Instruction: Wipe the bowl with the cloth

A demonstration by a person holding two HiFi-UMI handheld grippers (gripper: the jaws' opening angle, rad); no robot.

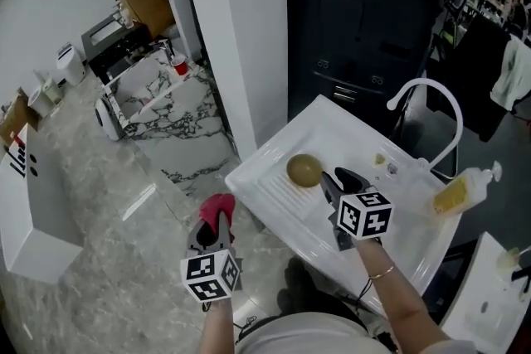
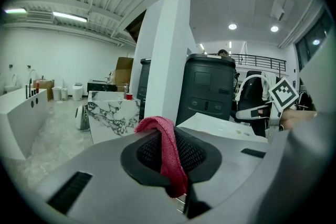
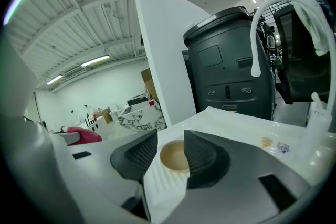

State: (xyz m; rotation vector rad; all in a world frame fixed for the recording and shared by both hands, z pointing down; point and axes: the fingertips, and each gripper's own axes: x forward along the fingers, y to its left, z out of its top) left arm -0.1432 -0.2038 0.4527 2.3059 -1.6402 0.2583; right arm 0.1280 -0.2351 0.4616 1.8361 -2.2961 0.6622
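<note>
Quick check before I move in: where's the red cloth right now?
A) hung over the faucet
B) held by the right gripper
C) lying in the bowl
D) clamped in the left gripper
D: the left gripper view shows the red cloth pinched in the shut jaws of the left gripper, while the bowl sits bare on the sink ahead of the open right gripper.

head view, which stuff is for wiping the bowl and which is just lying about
For the job: bowl, cloth in left gripper, right gripper.
Lying about: yellow bottle, faucet, dark bin.
</note>
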